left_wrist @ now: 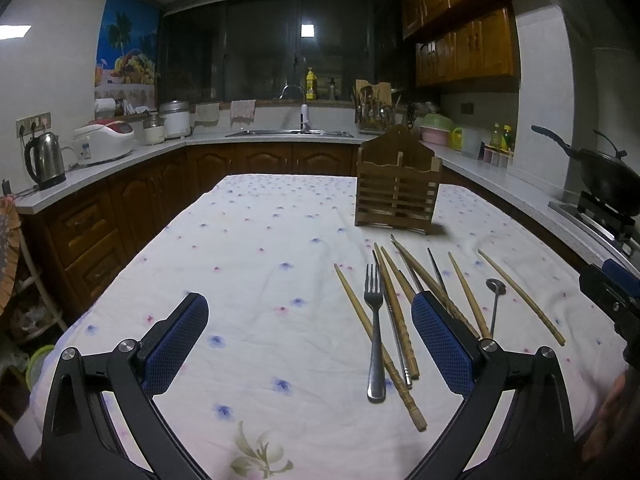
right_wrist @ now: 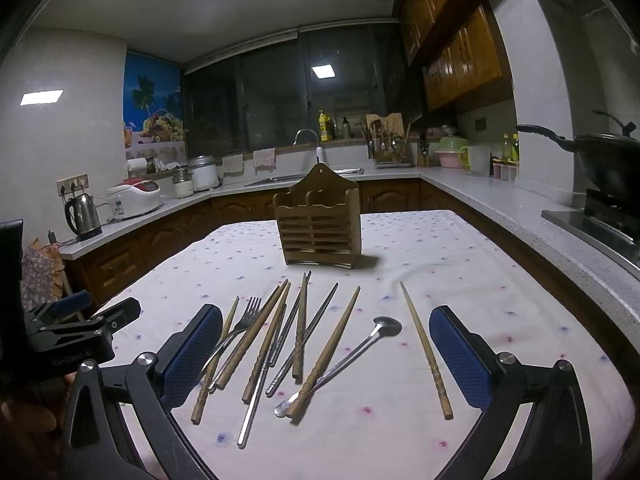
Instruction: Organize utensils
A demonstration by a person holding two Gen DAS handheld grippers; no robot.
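Observation:
A slatted wooden utensil holder [left_wrist: 396,192] [right_wrist: 318,224] stands upright on the flowered tablecloth. In front of it lie several wooden chopsticks [right_wrist: 256,330], metal chopsticks [right_wrist: 302,346], a steel fork [left_wrist: 374,332] [right_wrist: 240,322] and a steel spoon [right_wrist: 360,346] [left_wrist: 495,300], loosely crossed. One wooden chopstick [right_wrist: 426,350] lies apart to the right. My left gripper [left_wrist: 310,344] hovers open over the cloth, its right pad beside the pile. My right gripper [right_wrist: 326,356] hangs open above the pile, empty. The left gripper [right_wrist: 80,328] also shows at the left edge of the right wrist view.
Tablecloth-covered table [left_wrist: 248,264] with counters around it. A kettle [left_wrist: 44,158] and rice cooker [left_wrist: 106,142] stand on the left counter. A sink [left_wrist: 290,133] sits at the back. A black wok [right_wrist: 608,164] rests on the stove at right.

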